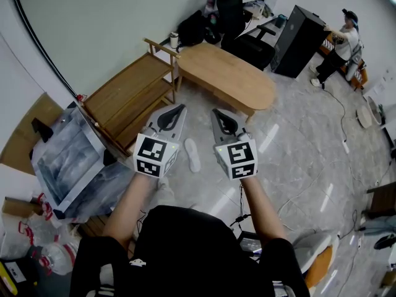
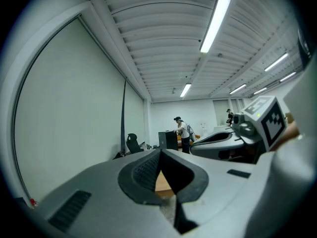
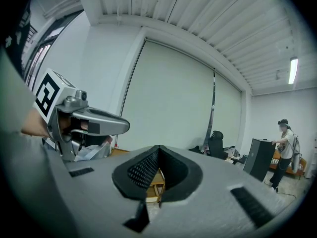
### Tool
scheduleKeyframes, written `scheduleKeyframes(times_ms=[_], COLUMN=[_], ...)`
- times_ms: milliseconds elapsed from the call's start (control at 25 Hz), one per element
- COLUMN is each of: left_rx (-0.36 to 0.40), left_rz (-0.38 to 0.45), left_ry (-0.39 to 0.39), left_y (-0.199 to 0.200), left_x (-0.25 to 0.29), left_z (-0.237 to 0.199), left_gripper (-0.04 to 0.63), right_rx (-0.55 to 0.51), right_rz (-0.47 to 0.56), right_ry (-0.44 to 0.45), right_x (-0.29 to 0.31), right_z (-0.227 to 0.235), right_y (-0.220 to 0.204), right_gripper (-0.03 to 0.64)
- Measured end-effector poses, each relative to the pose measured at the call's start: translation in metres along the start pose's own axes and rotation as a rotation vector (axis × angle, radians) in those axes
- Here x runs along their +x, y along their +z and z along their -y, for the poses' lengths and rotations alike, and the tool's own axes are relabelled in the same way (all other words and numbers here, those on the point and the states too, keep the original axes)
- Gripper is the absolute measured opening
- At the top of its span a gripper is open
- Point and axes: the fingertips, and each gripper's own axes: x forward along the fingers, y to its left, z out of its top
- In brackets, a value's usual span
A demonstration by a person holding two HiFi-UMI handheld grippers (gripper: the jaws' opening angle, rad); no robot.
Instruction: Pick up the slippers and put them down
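One white slipper [image 1: 192,155] lies on the grey floor, seen in the head view between and below my two grippers. My left gripper [image 1: 180,111] and right gripper [image 1: 216,114] are held side by side, pointing level toward the far wall, well above the slipper. In the left gripper view the left gripper [image 2: 159,152] has its jaws together with nothing in them. The right gripper [image 3: 158,150] looks the same in its own view, shut and empty. Each gripper shows in the other's view: the right gripper [image 2: 223,138] and the left gripper [image 3: 106,123].
A low wooden rack [image 1: 133,98] stands left of the slipper, with an oval wooden table [image 1: 229,76] beyond. Plastic-wrapped goods [image 1: 68,159] sit at the left. A black chair [image 1: 232,5], a black cabinet [image 1: 298,39] and a person [image 1: 340,45] are at the far side. Cables [image 1: 241,209] run over the floor.
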Motion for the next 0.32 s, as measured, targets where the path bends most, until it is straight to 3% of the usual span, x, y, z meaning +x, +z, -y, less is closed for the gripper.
scheduleKeyframes(times_ms=[320], left_rx=[0.014], left_rz=[-0.001], left_ry=[-0.006], left_y=[-0.0004], left_x=[-0.0009], left_z=[0.0012], left_gripper=[0.005], right_rx=[0.012], right_rz=[-0.034], right_ry=[0.002], right_x=[0.0021], right_z=[-0.0007], right_y=[-0.0051], right_gripper=[-0.002])
